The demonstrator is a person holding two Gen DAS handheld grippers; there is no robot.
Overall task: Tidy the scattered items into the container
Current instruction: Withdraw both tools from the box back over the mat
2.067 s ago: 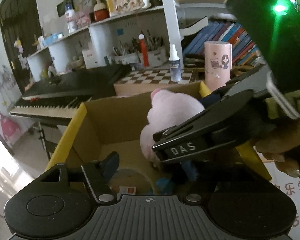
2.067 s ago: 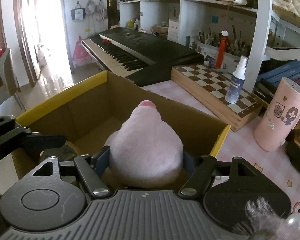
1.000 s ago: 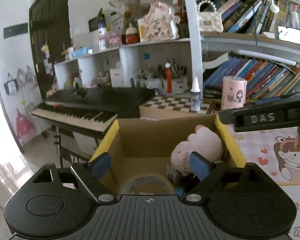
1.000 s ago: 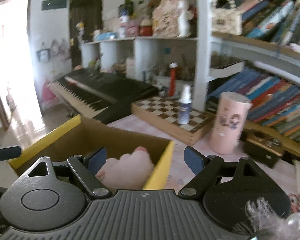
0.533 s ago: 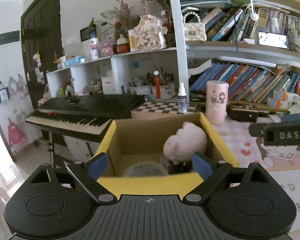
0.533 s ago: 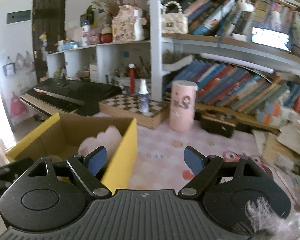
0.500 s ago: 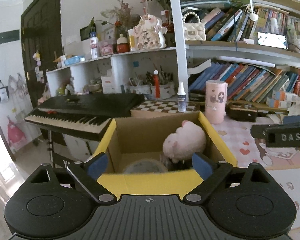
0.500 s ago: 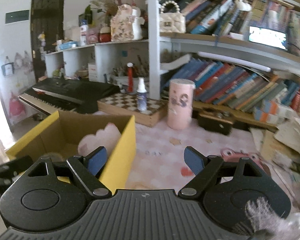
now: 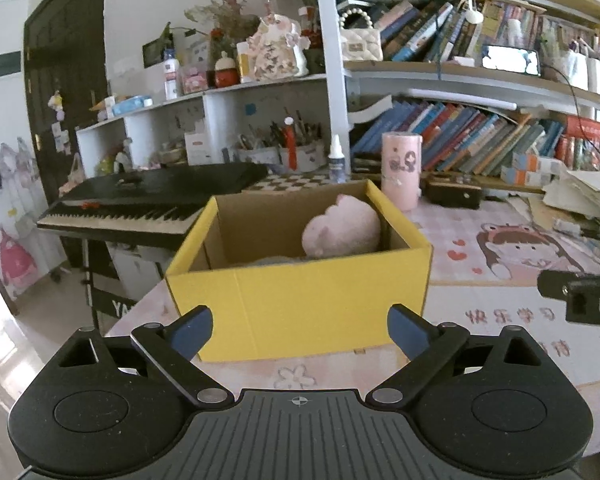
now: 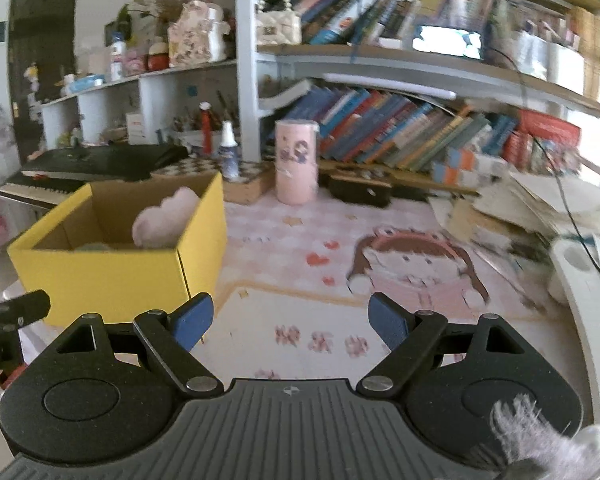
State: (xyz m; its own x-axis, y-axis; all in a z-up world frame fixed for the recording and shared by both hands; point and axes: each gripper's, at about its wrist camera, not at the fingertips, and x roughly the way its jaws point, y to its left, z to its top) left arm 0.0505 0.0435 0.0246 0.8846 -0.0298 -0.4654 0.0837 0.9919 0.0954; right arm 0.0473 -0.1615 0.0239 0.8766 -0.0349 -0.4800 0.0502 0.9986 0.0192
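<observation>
A yellow cardboard box (image 9: 300,300) stands open on the pink cartoon desk mat. A pink plush toy (image 9: 342,232) lies inside it at the right, with a grey item beside it, mostly hidden by the front wall. My left gripper (image 9: 300,330) is open and empty, pulled back in front of the box. In the right wrist view the box (image 10: 100,280) and the plush toy (image 10: 164,220) sit at the left. My right gripper (image 10: 290,322) is open and empty over the mat, to the right of the box.
A pink cylinder canister (image 10: 297,160), a spray bottle (image 10: 230,156) on a chessboard and a black case (image 10: 360,190) stand behind the box. A keyboard piano (image 9: 148,204) is at the left. Stacked papers (image 10: 532,208) and bookshelves fill the right and back.
Both grippers have drawn back and away from the box. The right gripper let go of the plush toy earlier and has swung to the right over the mat.
</observation>
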